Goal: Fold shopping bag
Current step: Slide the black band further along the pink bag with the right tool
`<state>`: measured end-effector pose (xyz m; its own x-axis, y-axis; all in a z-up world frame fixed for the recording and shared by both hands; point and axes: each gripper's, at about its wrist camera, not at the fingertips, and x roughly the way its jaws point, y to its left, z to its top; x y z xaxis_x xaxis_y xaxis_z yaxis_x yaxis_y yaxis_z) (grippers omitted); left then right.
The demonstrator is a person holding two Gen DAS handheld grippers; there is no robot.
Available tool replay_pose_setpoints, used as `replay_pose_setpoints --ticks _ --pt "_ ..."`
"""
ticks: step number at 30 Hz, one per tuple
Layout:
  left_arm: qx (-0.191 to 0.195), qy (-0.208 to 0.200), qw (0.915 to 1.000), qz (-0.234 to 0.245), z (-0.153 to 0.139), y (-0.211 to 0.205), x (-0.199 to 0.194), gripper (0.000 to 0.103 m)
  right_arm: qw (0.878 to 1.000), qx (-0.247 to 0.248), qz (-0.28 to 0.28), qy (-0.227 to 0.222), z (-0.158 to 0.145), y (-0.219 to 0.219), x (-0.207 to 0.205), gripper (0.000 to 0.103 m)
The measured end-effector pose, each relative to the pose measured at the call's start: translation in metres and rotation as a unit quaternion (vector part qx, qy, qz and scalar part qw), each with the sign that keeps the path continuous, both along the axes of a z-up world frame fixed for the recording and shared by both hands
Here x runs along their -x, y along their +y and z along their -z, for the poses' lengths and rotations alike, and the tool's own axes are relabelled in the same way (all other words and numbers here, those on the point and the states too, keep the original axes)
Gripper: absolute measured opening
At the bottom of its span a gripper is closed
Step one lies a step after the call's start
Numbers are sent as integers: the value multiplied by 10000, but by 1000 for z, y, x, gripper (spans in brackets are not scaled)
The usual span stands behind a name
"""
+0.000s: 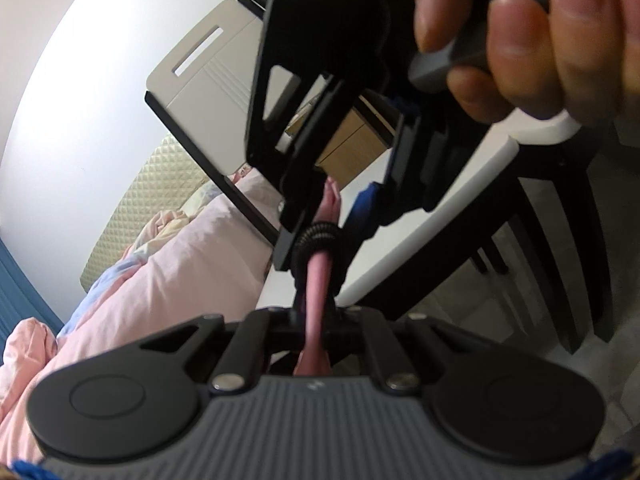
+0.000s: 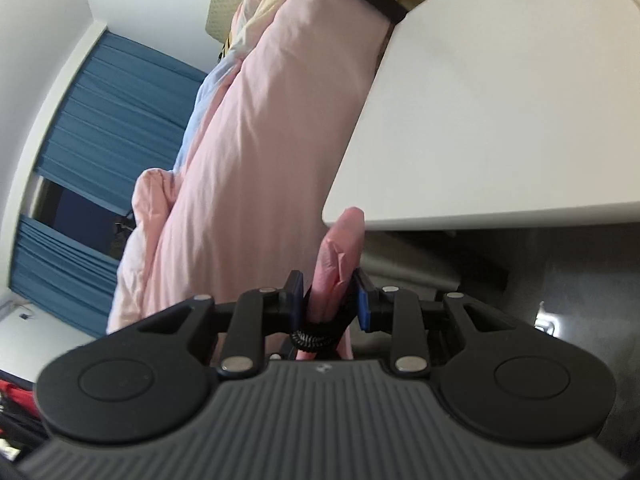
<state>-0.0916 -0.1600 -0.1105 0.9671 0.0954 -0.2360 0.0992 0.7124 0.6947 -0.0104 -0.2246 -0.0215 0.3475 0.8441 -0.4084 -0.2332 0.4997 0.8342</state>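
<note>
The pink shopping bag (image 1: 316, 280) is squeezed into a narrow roll, and my left gripper (image 1: 316, 320) is shut on its near end. A black coiled elastic band (image 1: 320, 234) circles the roll farther along. There my right gripper (image 1: 316, 240), held from above by a person's hand (image 1: 540, 40), closes around the roll and band. In the right wrist view the bag (image 2: 340, 248) stands up between the blue pads (image 2: 364, 304) of my right gripper (image 2: 330, 296). The band (image 2: 316, 338) loops around the bag's base. The bag's tip reaches the table edge.
A white table (image 2: 500, 100) fills the upper right, its front edge just past the bag. Pink bedding (image 2: 260, 140) lies to the left, blue curtains (image 2: 100, 120) beyond it. Light chair backs (image 1: 208, 80) and a dark chair (image 1: 560, 240) stand around the table.
</note>
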Motion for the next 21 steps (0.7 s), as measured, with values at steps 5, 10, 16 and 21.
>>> replay_pose_setpoints --ticks 5,10,16,21 --pt "135 -38 9998 -155 -5 4 -4 26 9992 -54 213 -323 -14 -9 1 23" --pt "27 43 9998 -186 -1 4 -6 36 9973 -152 436 -573 -24 -23 1 21" --pt "79 -23 9998 -207 -2 8 -6 11 9949 -301 504 -818 -35 -33 3 21" --pt "-39 -172 9995 -268 -2 6 -5 9 9969 -335 308 -636 -29 -26 4 20"
